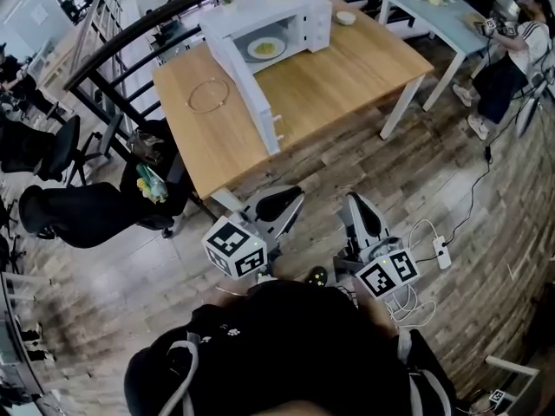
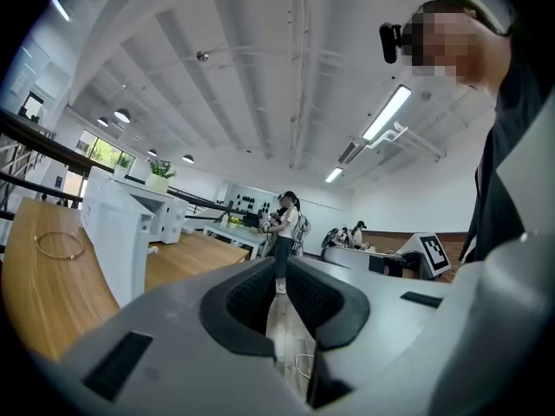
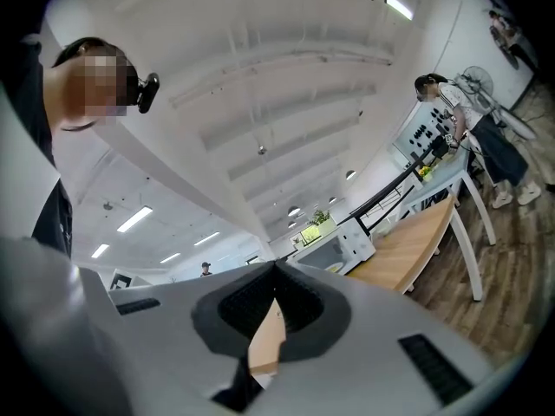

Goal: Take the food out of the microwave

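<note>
A white microwave [image 1: 286, 20] stands at the far end of the wooden table [image 1: 347, 68], its door [image 1: 251, 94] swung wide open toward me. Inside lies a white plate of yellowish food [image 1: 265, 48]. Both grippers hang close to my body, well short of the table and above the floor. The left gripper [image 1: 279, 204] and the right gripper [image 1: 362, 211] are shut and hold nothing. From the left gripper [image 2: 279, 276] the microwave [image 2: 130, 219] shows at the left. From the right gripper [image 3: 276, 276] the microwave [image 3: 338, 248] is small and far off.
A thin metal ring [image 1: 208, 94] lies on the table left of the door, and a small white bowl [image 1: 346, 17] sits right of the microwave. Black chairs [image 1: 87, 211] and a dark railing [image 1: 130, 50] stand at the left. A power strip [image 1: 442, 251] lies on the floor. A person [image 1: 507, 59] stands by a pale table.
</note>
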A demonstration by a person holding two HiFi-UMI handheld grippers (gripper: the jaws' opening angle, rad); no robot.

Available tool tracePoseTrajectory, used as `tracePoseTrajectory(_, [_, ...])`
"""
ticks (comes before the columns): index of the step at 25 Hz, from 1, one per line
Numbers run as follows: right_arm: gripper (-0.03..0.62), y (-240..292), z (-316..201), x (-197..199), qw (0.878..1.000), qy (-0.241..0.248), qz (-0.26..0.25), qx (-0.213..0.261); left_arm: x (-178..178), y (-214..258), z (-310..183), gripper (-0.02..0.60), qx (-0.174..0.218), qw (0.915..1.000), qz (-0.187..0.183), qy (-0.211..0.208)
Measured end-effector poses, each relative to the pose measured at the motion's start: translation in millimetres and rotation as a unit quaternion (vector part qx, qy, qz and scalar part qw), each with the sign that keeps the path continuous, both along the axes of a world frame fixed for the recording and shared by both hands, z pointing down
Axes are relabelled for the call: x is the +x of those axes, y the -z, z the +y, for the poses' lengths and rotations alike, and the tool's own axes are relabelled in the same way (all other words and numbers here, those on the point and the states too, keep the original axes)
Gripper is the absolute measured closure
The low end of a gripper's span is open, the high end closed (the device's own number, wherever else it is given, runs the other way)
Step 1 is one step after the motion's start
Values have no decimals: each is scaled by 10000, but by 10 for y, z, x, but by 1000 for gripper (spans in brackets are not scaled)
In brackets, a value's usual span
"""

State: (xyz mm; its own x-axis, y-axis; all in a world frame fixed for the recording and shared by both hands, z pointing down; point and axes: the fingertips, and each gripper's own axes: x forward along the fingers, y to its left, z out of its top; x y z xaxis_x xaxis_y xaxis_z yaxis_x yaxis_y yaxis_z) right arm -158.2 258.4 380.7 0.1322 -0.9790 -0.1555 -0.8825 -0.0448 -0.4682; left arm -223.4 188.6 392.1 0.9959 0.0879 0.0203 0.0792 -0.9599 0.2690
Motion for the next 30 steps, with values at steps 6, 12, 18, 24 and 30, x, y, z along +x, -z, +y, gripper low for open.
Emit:
tracePoseTrajectory(6, [594,-23,279,252,9999,-105,-23,31,258,-14,199,555,-126,9999,32,22])
tracePoseTrajectory(12, [594,-155,569,464,9996,-214,-156,-72,469,-96,452,555,-336,9994,-22,-43])
tracePoseTrajectory(18, [594,-184,658,586,9994,-273,-222,-50,648,-155,524,555,-354,9992,-145,-103])
tracePoseTrajectory(24, [585,-234,625,864,9989,-376,-247,-150,962,-244,471,554,-456,9986,-191,-186])
tracePoseTrajectory(30, [579,-155,392,1266,9990,-389,-35,-212,1445,-246,155,552,-578,9982,-21,-138])
